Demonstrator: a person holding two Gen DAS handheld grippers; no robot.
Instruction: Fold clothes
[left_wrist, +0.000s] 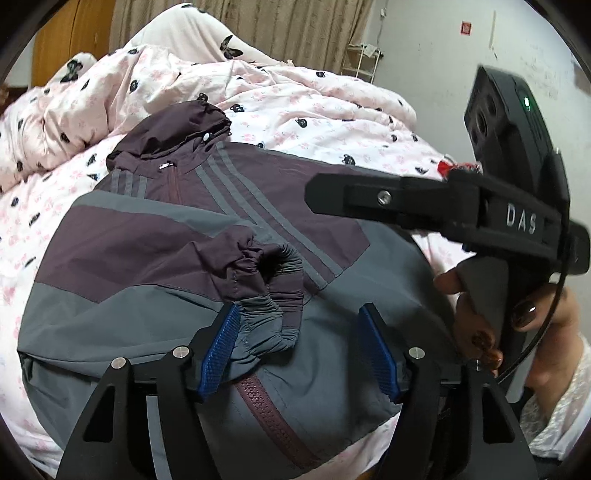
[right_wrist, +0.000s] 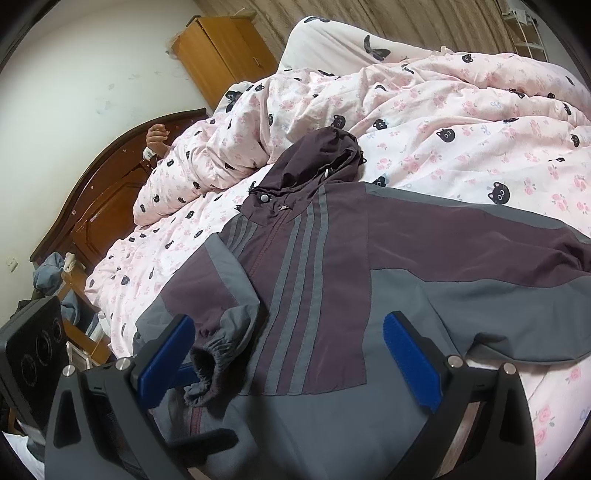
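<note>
Blue-padded left gripper (left_wrist: 299, 354) stood released over a folded-in sleeve cuff (left_wrist: 273, 295) on a purple and grey jacket (left_wrist: 147, 258).

Its jaws were parted, the cuff against the left pad and clear of the right one, so nothing was gripped. Just beyond the jaws the jacket lay front up, zipped, on a pink floral quilt (left_wrist: 314, 107), hood (left_wrist: 173, 129) farthest away. Off to their right, a hand (left_wrist: 532, 306) held the right gripper (right_wrist: 291, 365), also open and empty above the jacket's hem. One sleeve looked folded across the chest; the other sleeve (right_wrist: 498, 266) still lay spread, and likely needed pinching and drawing inward next. No containers were visible.
</note>
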